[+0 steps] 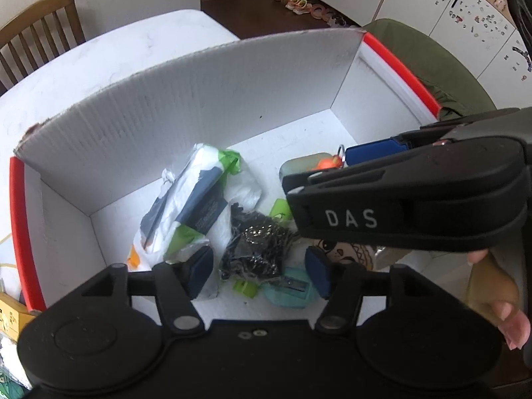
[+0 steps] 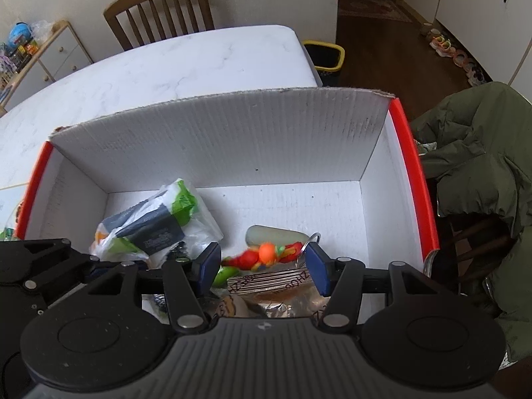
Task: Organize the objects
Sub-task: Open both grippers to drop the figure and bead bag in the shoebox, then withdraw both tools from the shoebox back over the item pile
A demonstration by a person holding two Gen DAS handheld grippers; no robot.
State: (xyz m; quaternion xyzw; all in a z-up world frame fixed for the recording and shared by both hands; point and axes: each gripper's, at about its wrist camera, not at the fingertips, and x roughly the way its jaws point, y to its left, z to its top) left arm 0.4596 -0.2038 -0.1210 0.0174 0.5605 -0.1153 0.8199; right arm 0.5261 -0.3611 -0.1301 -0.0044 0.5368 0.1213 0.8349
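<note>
A white cardboard box (image 1: 186, 99) (image 2: 216, 139) with red side rims holds several items. In it lie a white, green and navy plastic package (image 1: 189, 206) (image 2: 156, 222), a black bundle in clear wrap (image 1: 256, 246), a teal sharpener (image 1: 292, 287), a foil snack packet (image 2: 282, 286) and a grey oval case (image 2: 272, 234). My left gripper (image 1: 258, 272) hovers open over the black bundle. My right gripper (image 2: 263, 266) (image 1: 319, 173) is open too. A blurred orange and red toy (image 2: 262, 254) (image 1: 327, 163) with a key ring sits between its fingers, touching neither.
The box stands on a white marble table (image 2: 166, 66). A wooden chair (image 2: 159, 6) is behind it, and a yellow bin (image 2: 324, 56) stands past the far corner. An olive jacket (image 2: 482, 166) drapes a chair on the right. A hand (image 1: 508, 316) grips the right tool.
</note>
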